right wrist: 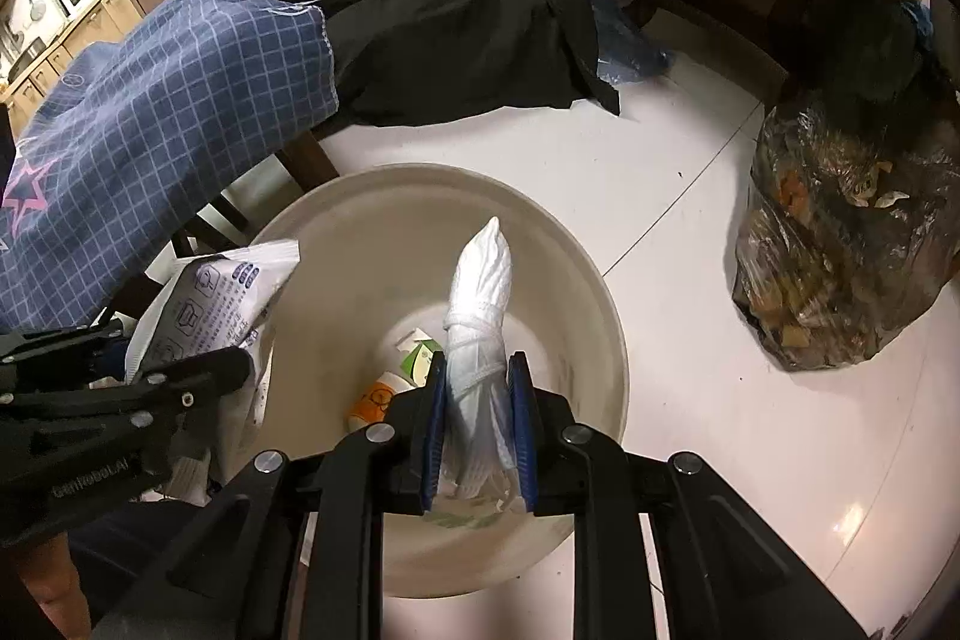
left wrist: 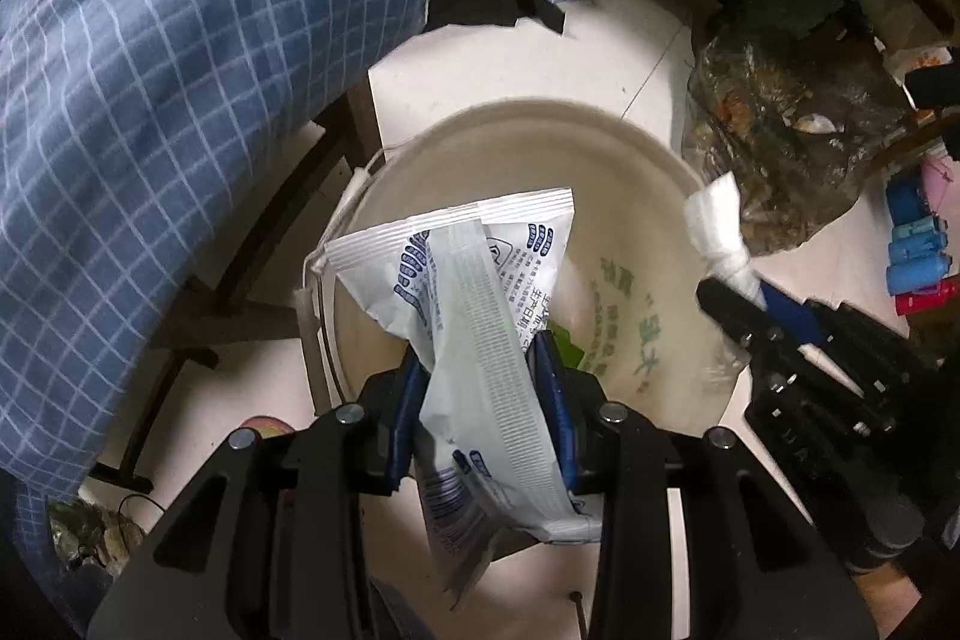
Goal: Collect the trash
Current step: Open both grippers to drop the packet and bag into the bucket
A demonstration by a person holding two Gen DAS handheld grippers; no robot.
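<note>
Two cartons (right wrist: 396,370) in bucket (right wrist: 600,292) | grippers hold wrapper (left wrist: 480,316), tissue (right wrist: 480,316)

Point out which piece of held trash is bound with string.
The rolled white mask in the right gripper, wound with its own cord. The left gripper holds a flat printed wrapper, unbound.

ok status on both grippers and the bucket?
Left gripper shut on white wrapper, over bucket. Right gripper shut on rolled tissue, also over bucket. Cup trash already inside. Nothing blocking the drop.
</note>
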